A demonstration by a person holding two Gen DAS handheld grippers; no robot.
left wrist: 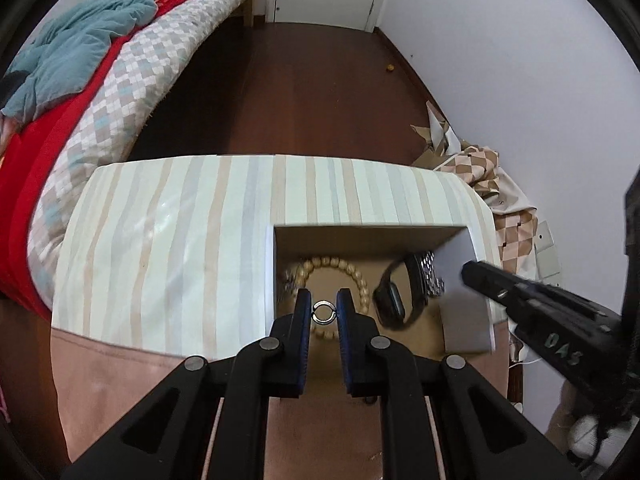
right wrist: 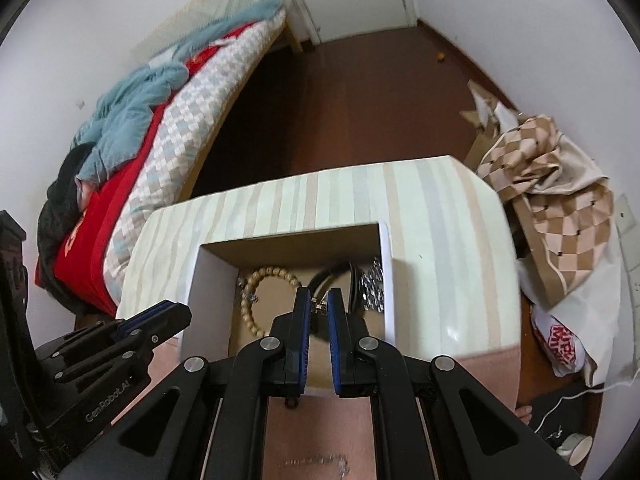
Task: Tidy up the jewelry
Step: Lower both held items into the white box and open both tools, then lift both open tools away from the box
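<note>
Left jaws pinching ring [left wrist: 323,311], right jaws pinching earring [right wrist: 318,304]

1. Illumination: soft, even daylight in both views; source not in frame. White walls read bright, near overexposed along the right side of the right wrist view.
2. Glare: broad sheen on the striped table top [left wrist: 168,240], a smaller highlight at its right edge [right wrist: 456,332].
3. Shadows: the box interior [left wrist: 360,248] is dim; the floor beside the bed [right wrist: 256,120] is dark.
4. Blur: motion smear on the watch [left wrist: 394,292] and on the box contents in the right wrist view.
5. Distortion: strong fisheye bowing, with black vignette corners.
</note>
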